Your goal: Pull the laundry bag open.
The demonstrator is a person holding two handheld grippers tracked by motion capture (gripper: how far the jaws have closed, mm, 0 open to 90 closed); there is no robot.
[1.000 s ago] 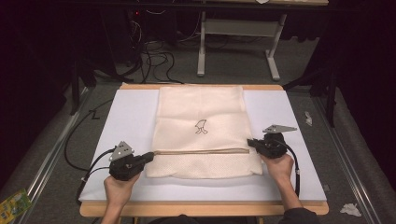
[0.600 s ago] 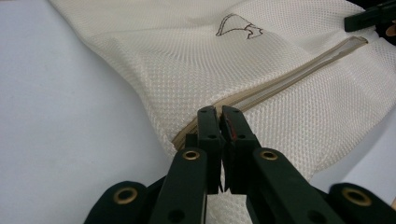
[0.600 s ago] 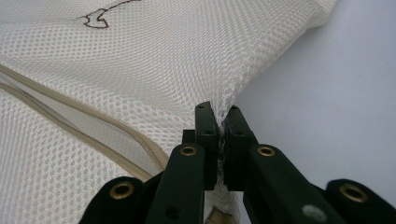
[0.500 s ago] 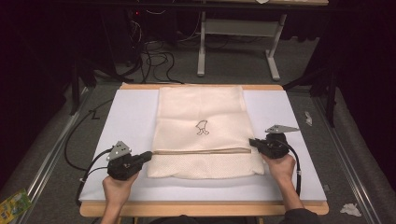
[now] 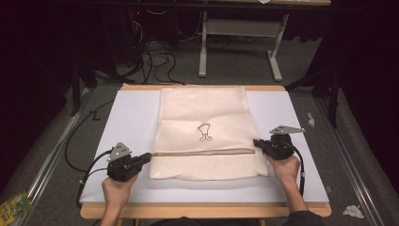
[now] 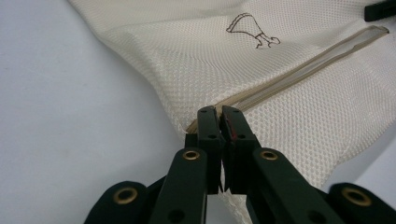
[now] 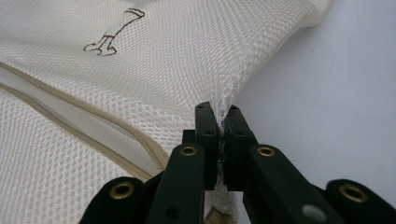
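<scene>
From above, the cream mesh bag (image 5: 204,134) lies flat on the white table (image 5: 291,117), the left gripper (image 5: 147,157) and right gripper (image 5: 256,141) pinching its opposite edges. The left gripper view shows clamped jaws at the zipper (image 6: 299,63) end. The right gripper view shows mesh bunched between closed jaws.

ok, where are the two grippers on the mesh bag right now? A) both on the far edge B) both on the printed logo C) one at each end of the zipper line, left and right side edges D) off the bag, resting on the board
C: the left gripper and right gripper are each clamped on the cream mesh bag at opposite side edges, where the zipper ends.
</scene>
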